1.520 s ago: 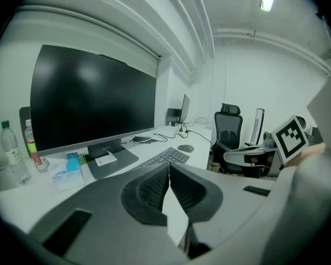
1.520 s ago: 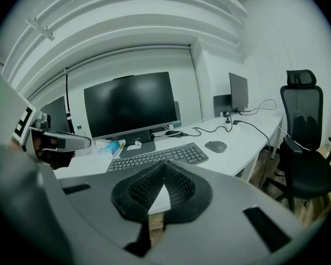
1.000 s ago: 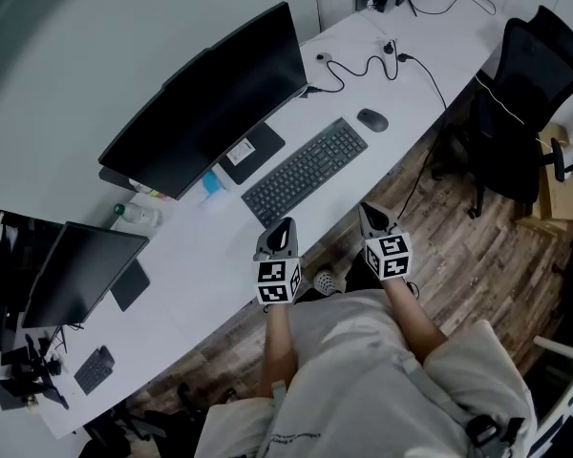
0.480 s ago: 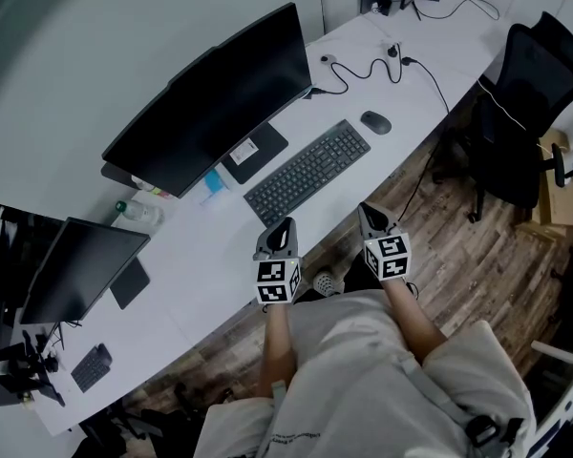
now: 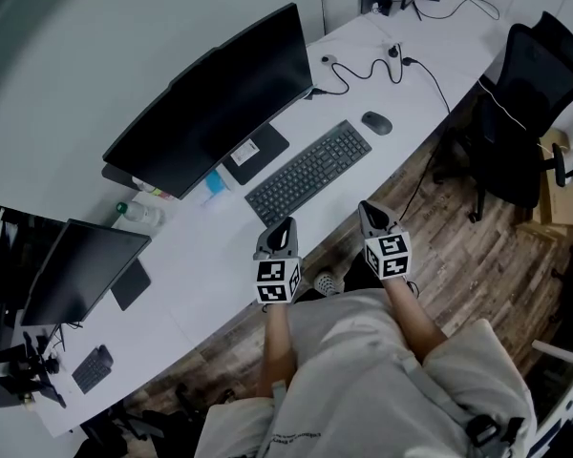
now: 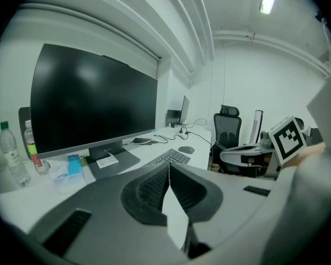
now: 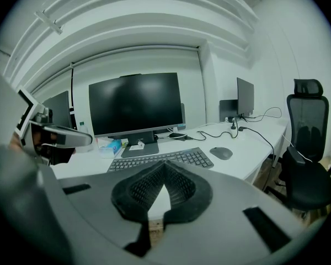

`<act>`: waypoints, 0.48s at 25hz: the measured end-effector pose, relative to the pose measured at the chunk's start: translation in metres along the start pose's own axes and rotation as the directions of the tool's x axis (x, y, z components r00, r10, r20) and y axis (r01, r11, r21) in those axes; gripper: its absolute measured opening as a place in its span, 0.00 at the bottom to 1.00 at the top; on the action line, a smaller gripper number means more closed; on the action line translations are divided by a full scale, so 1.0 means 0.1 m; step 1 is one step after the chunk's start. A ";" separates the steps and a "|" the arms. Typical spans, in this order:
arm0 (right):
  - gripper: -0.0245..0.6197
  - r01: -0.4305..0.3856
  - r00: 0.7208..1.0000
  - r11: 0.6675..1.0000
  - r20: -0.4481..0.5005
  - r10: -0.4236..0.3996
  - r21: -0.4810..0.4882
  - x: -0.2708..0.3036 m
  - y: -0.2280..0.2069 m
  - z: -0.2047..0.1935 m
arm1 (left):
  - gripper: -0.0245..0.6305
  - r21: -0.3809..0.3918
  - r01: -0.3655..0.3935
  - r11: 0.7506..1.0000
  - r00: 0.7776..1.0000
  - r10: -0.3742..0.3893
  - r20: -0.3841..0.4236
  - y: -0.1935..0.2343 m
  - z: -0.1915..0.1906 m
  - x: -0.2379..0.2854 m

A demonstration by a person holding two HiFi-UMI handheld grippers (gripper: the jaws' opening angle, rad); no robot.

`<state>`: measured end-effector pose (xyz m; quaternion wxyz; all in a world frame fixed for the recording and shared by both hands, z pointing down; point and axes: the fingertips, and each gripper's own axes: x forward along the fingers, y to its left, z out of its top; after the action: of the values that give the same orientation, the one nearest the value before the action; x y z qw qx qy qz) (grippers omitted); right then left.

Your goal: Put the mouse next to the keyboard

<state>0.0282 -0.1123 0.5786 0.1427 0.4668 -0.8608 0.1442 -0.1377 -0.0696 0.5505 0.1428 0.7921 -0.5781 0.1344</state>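
Note:
A dark oval mouse (image 5: 375,122) lies on the white desk (image 5: 210,246), a short way right of the black keyboard (image 5: 308,172). Both also show in the right gripper view, mouse (image 7: 222,153) and keyboard (image 7: 161,160). In the left gripper view I see the keyboard (image 6: 171,157) with the mouse (image 6: 186,149) beyond it. My left gripper (image 5: 283,228) is shut and empty over the desk's near edge, in front of the keyboard. My right gripper (image 5: 370,212) is shut and empty too, just off the desk edge above the floor, well short of the mouse.
A large dark monitor (image 5: 215,98) stands behind the keyboard, a second monitor (image 5: 72,273) further left. Water bottles (image 6: 12,152) and a tissue pack (image 5: 211,183) sit near the monitor stand. Cables (image 5: 363,65) run past the mouse. A black office chair (image 5: 525,93) stands at the right.

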 end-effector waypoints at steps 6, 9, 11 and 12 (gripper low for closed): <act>0.04 0.001 1.000 1.000 0.000 -0.001 -0.002 0.02 -0.02 0.01 | 0.07 0.007 0.013 1.000 1.000 -0.013 0.003 -0.02 0.02 0.02; 0.04 0.005 1.000 1.000 -0.003 -0.005 -0.005 0.03 -0.02 0.01 | 0.07 0.004 0.015 1.000 1.000 -0.015 0.003 -0.01 0.02 0.02; 0.04 0.006 1.000 1.000 -0.002 -0.006 -0.005 0.03 -0.02 0.02 | 0.07 0.002 0.014 1.000 1.000 -0.014 0.001 0.00 0.01 0.02; 0.04 0.005 1.000 1.000 -0.002 -0.005 -0.005 0.03 -0.01 0.02 | 0.07 0.001 0.014 1.000 1.000 -0.014 0.000 0.00 0.00 0.01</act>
<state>0.0275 -0.1164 0.5784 0.1449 0.4686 -0.8598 0.1420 -0.1372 -0.0710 0.5506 0.1430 0.7961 -0.5726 0.1336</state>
